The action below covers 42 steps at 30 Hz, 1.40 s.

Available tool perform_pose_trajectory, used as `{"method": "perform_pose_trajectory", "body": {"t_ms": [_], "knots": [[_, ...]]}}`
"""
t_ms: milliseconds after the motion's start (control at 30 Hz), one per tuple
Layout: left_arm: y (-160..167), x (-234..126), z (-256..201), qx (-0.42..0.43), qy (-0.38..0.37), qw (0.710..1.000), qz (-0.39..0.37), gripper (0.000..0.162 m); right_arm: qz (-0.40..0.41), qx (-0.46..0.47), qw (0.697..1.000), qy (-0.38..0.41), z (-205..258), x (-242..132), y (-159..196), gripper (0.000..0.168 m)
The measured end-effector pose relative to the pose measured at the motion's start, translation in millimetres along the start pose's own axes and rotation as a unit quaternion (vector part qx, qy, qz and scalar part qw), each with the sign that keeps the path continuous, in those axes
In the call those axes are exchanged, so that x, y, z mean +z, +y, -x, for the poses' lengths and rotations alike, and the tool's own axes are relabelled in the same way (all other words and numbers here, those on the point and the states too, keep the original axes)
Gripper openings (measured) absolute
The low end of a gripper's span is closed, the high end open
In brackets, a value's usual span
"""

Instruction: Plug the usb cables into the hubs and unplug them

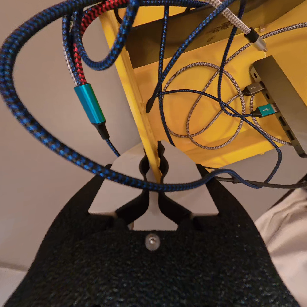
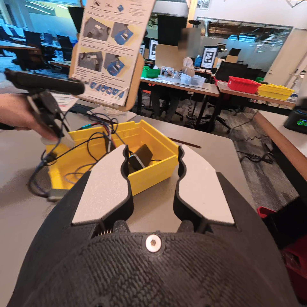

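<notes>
Left tongs (image 1: 153, 159) clamped on yellow bin (image 1: 146, 132) wall, frame centre, tilted steeply down. Right tongs (image 2: 153, 154) wide open, empty, hovering over bench (image 2: 207, 149) lower centre.

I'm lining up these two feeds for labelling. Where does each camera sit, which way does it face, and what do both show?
Left wrist view: on the left tool, facing the yellow bin, whose wall it clamps; cables and a grey hub show.
Right wrist view: on the right tool, open above the table, facing bin and room; a hand shows.
Shared: bin, cables, left tool.
</notes>
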<state>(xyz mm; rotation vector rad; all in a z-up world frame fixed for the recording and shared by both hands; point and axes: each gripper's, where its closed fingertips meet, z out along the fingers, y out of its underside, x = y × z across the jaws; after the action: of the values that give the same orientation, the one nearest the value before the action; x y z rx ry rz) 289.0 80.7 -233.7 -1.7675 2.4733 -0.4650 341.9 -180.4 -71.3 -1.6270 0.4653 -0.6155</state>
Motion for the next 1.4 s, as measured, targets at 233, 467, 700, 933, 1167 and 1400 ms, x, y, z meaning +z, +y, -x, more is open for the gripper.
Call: {"method": "perform_pose_trajectory", "body": {"t_ms": [233,467,700,933,1167,1400], "knots": [[191,-59,17,-0.01,-0.004,1.0,0.005,0.008,-0.001,-0.011,0.995,-0.101,98,37,-26,0.064],[363,-111,20,-0.06,-0.02,0.998,0.026,0.006,0.018,0.02,0.973,-0.229,248,118,-50,0.086],[475,-148,43,-0.185,-0.053,0.981,0.014,0.005,0.12,0.033,0.943,-0.309,426,222,-44,0.099],[540,-170,64,-0.284,-0.079,0.955,-0.029,0.005,0.203,0.023,0.936,-0.285,534,301,-4,0.094],[592,-188,88,-0.378,-0.12,0.916,-0.056,0.006,0.278,-0.054,0.923,-0.262,541,332,56,0.048],[628,-201,109,-0.43,-0.136,0.89,-0.065,0.005,0.247,-0.008,0.937,-0.245,476,340,52,0.006]]}}
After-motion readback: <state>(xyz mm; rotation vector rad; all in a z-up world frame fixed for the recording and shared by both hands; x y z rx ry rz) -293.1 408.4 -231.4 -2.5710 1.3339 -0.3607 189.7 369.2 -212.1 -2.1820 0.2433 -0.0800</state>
